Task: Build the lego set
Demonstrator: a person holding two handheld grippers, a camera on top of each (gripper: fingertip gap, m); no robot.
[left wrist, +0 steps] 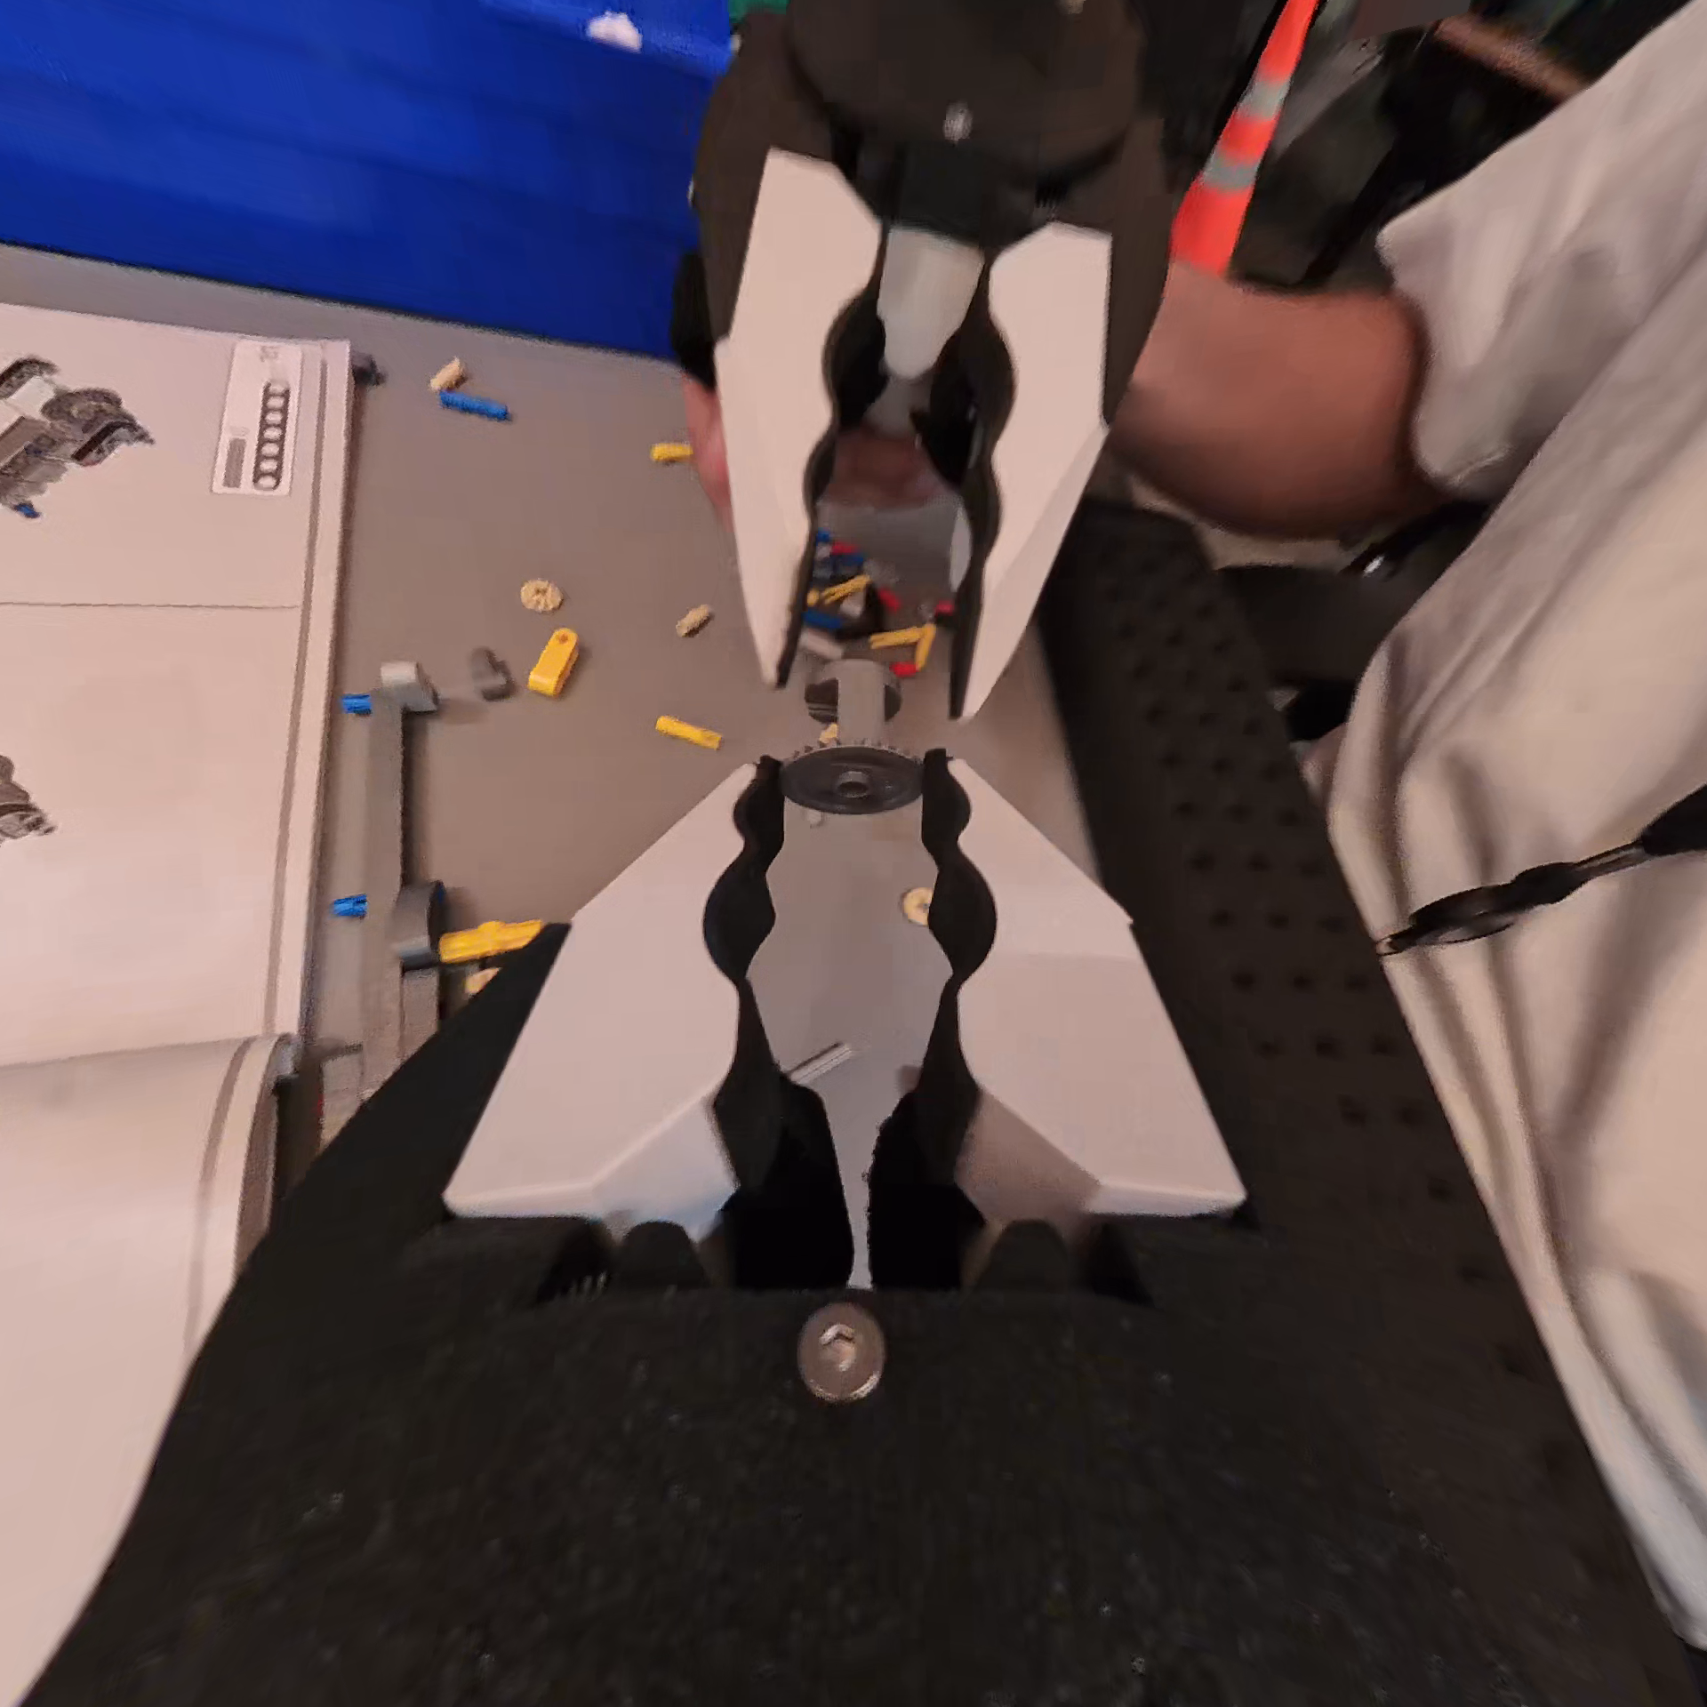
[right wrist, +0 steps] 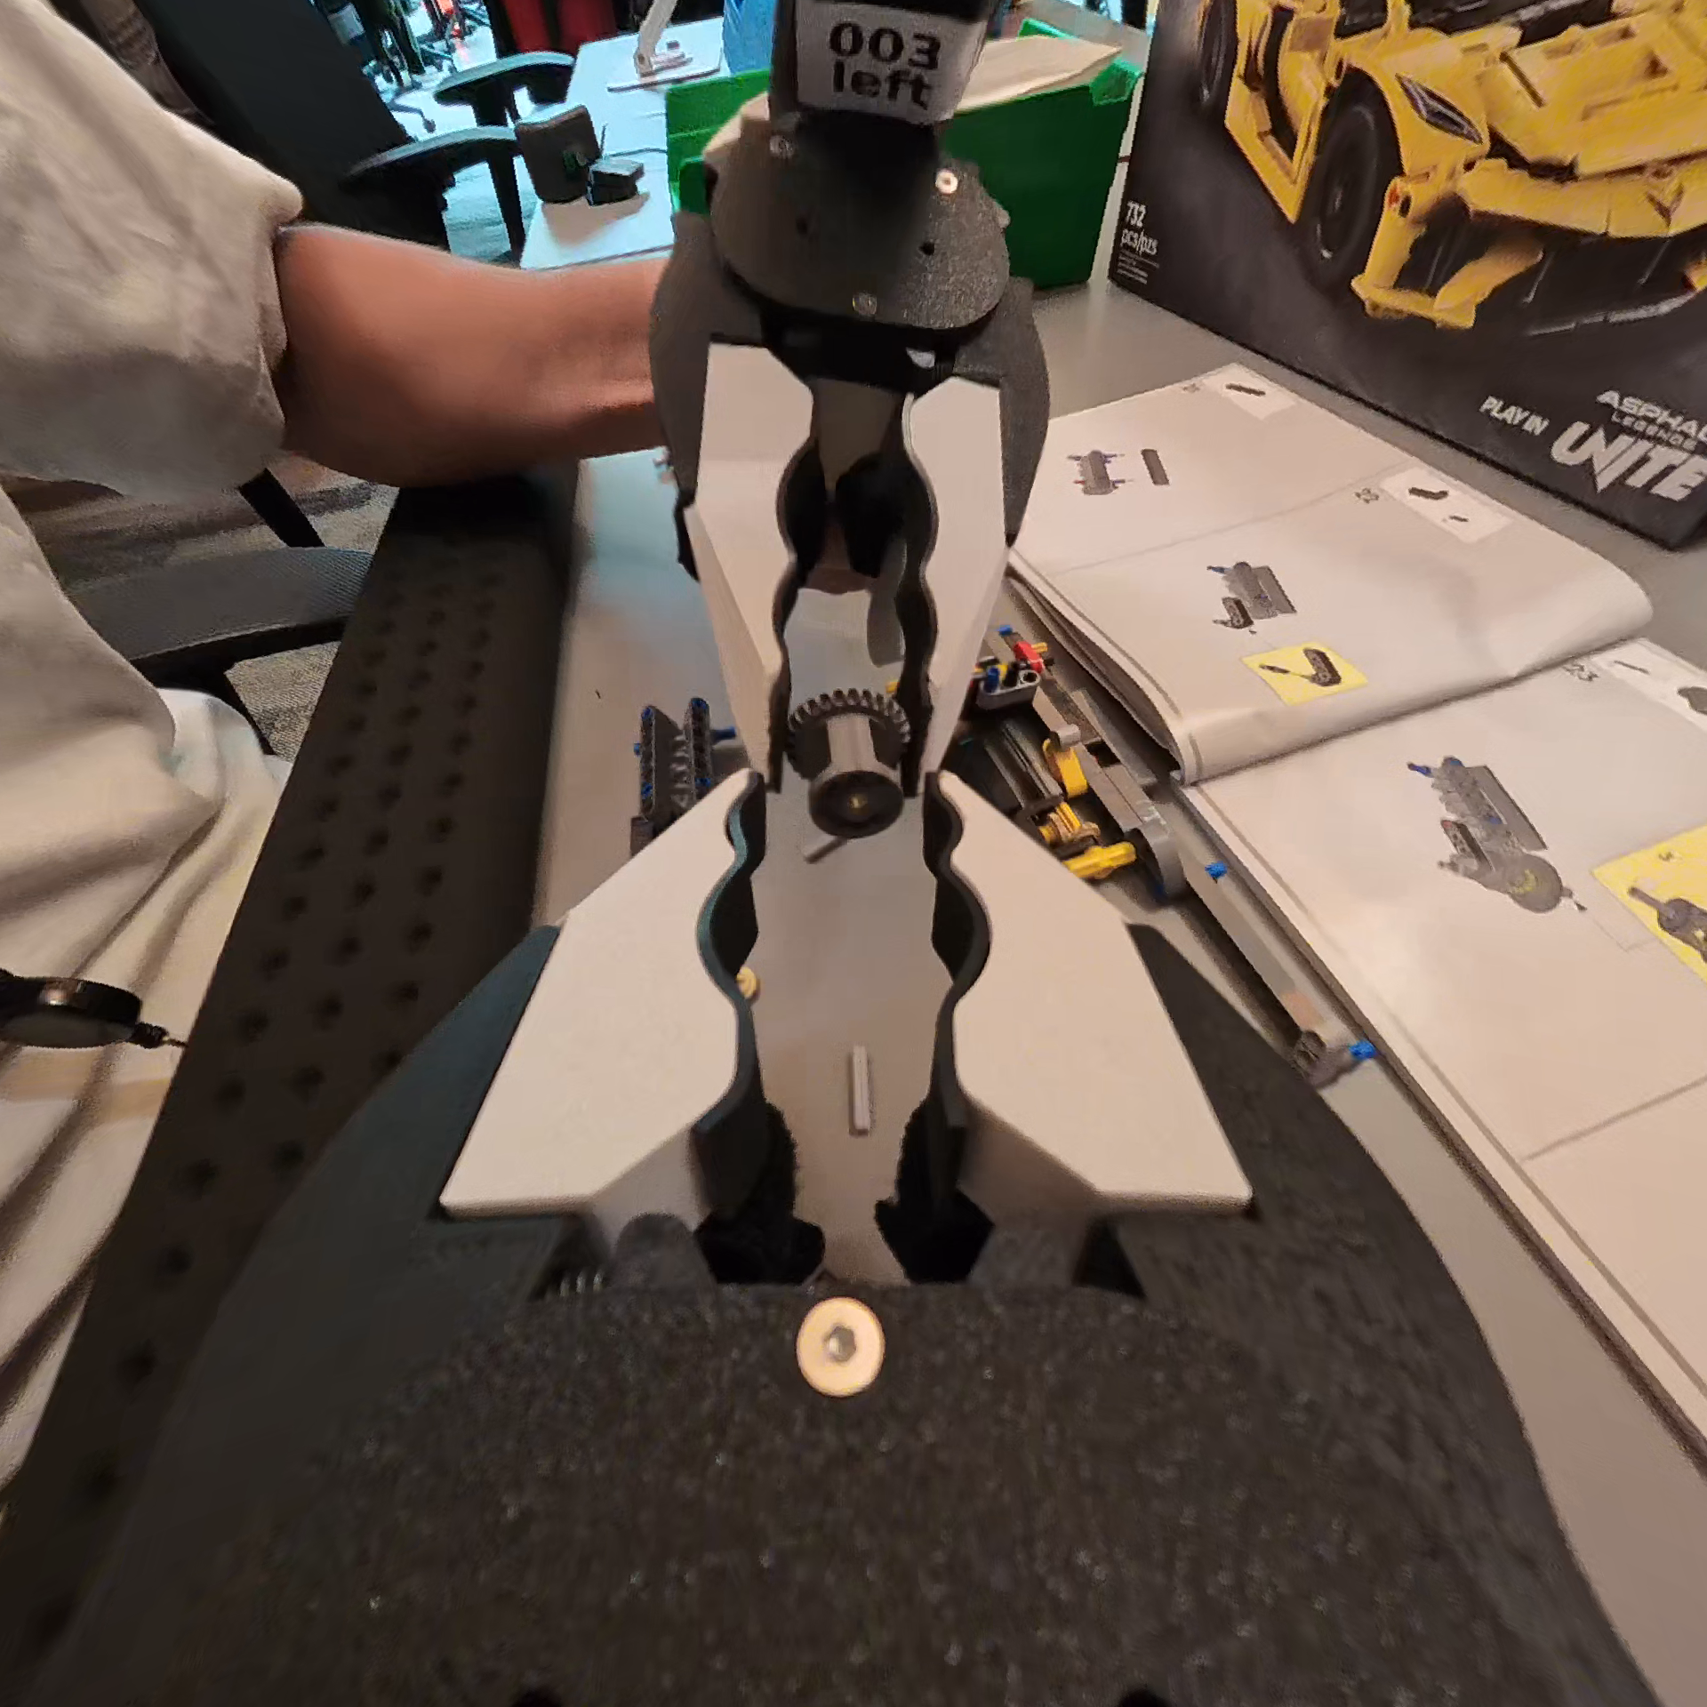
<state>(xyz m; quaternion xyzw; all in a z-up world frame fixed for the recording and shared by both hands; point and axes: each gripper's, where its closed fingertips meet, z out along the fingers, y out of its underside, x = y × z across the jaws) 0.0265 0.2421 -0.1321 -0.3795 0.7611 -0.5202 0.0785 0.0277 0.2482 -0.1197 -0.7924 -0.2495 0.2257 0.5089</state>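
Note:
A black gear (left wrist: 850,783) joined to a grey cylinder (left wrist: 854,702) is pinched between the fingers of my left gripper (left wrist: 850,762), held above the grey table. In the right wrist view the gear (right wrist: 850,719) and cylinder (right wrist: 854,796) point at the camera, held by the left gripper (right wrist: 850,739) coming in from the top. My right gripper (right wrist: 842,778) is open, its fingertips flanking the cylinder's free end with gaps on both sides. It also shows in the left wrist view (left wrist: 868,700), facing my left gripper tip to tip.
An open instruction booklet (right wrist: 1386,831) lies beside a partly built grey frame (right wrist: 1108,813). Loose yellow, blue and tan pieces (left wrist: 554,660) are scattered on the table (left wrist: 517,517). A short grey axle (right wrist: 861,1090) lies below. The set's box (right wrist: 1432,231), a blue bin (left wrist: 323,139) and a perforated black strip (right wrist: 369,785) border the area. Both grippers' tips are close together, under 4 cm apart.

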